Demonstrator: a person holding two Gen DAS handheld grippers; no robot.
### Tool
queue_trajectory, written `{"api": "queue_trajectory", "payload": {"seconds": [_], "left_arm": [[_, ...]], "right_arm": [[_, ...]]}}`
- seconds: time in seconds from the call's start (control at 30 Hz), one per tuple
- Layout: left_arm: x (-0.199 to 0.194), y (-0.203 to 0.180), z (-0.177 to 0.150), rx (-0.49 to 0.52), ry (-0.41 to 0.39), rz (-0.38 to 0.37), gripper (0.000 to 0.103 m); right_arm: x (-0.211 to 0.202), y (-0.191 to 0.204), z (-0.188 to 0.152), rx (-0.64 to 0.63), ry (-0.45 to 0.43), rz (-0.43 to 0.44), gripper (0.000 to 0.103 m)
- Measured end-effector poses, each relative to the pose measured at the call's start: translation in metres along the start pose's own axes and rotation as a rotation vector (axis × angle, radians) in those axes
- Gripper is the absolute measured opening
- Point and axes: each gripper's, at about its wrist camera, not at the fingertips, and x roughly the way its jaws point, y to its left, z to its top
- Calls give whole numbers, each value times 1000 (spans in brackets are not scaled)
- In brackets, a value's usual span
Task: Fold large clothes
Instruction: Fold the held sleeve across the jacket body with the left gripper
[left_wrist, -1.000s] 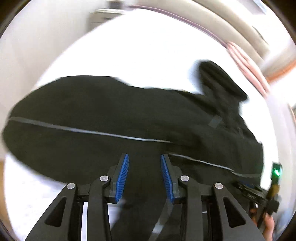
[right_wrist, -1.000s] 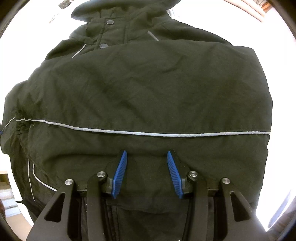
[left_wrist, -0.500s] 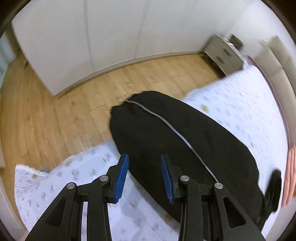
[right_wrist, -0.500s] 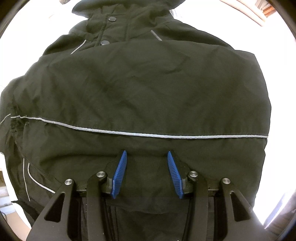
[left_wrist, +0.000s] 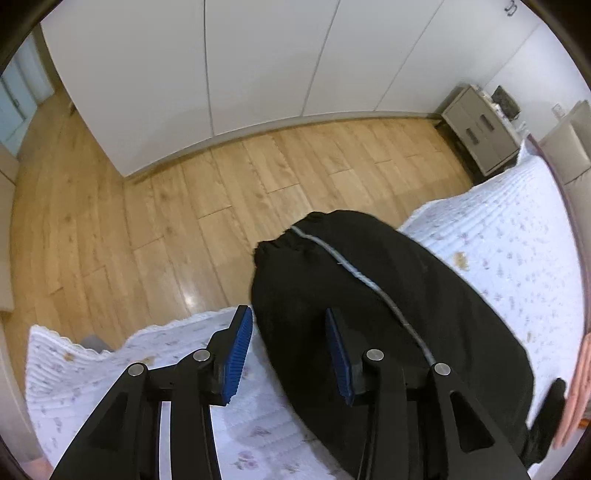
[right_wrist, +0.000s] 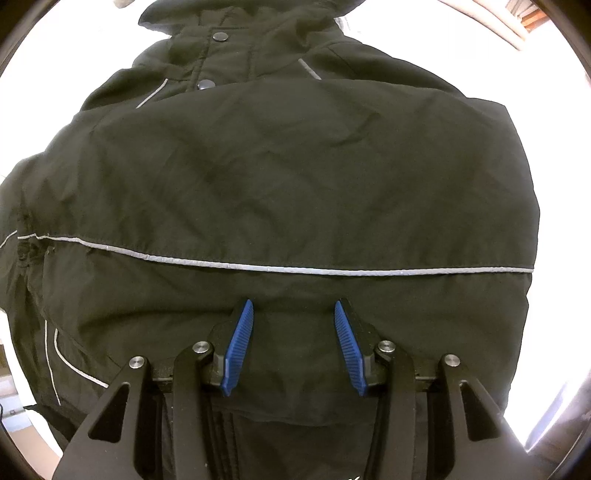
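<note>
Both tools stand wide open and empty: the right tool (right_wrist: 293, 343) hangs close over the lower back of the black jacket (right_wrist: 280, 192), just below its reflective piping (right_wrist: 280, 268), while the left tool (left_wrist: 290, 352) is raised near the jacket's gathered end (left_wrist: 291, 245) at the edge of the bed (left_wrist: 517, 236). The jacket lies spread on the bed's quilted cover, collar snaps (right_wrist: 221, 36) far from the right tool. A clean fold probably calls for each tool to pinch the full padded thickness at matching edges, then lift together so the slippery shell does not slide toward the wooden floor (left_wrist: 192, 206).

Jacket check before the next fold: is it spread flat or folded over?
Folded over: the jacket has one panel lying across its snap front, covering the lower snaps.
</note>
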Motion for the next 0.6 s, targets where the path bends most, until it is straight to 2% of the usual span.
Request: {"api": "queue_trajectory", "payload": {"seconds": [0.1,0.27,0.3,0.37,0.4,0.43,0.53,0.6], "left_arm": [[11,0,2,3,23,4,58],[27,2,10,-27,82,-70,59],[28,3,11,-35,84,-87,56],[22,-1,11,-2,72,-113,24],[17,-5,10,28,54,-112,19],[10,-10,8,57,34,-106,16],[-28,-28,-5,159,-76,-81,14],[-71,-48,-24,265,-184,-90,14]], "right_arm": [[1,-2,-1,0,-1,2,50],[1,-8,-1,0,-5,6,50],[1,-9,-1,-1,-6,5,50],[2,-12,-2,-1,-7,9,50],[1,-13,-2,-1,-7,10,50],[1,-13,-2,-1,-8,10,50],[1,-15,-1,-2,-10,9,50],[1,-14,-2,-3,-12,9,50]]}}
